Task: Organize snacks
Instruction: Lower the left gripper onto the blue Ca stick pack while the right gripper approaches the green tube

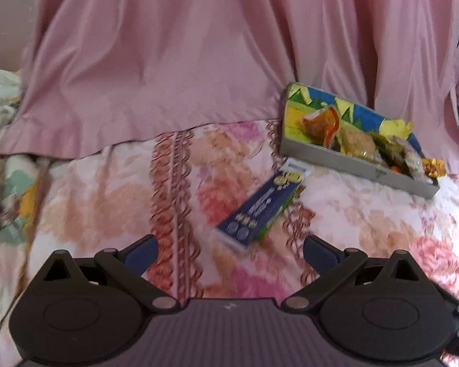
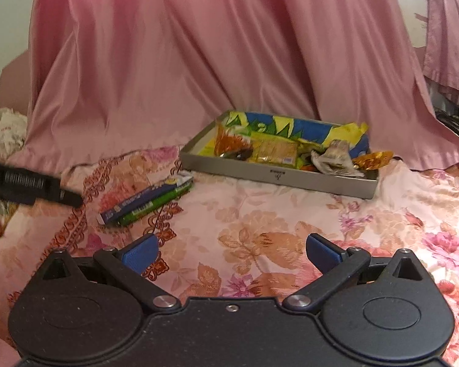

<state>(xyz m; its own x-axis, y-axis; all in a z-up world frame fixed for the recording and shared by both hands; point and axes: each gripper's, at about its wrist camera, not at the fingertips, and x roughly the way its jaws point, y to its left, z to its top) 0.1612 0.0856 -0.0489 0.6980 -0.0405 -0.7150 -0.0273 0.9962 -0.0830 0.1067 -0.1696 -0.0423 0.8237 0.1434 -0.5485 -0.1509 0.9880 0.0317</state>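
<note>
Both the left gripper (image 1: 231,252) and right gripper (image 2: 231,252) are spread wide, empty; the blue box (image 1: 258,209) lies on the bed (image 2: 275,223) just beside the snack-filled tray (image 2: 278,179)

Left gripper (image 1: 230,252): fingers spread wide, nothing held. Right gripper (image 2: 231,252): same, fingers apart and empty, pointing toward 12 o'clock.

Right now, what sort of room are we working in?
Probably a bedroom: the snack tray and blue snack box lie on a floral bedspread, with a pink curtain hanging behind.
</note>
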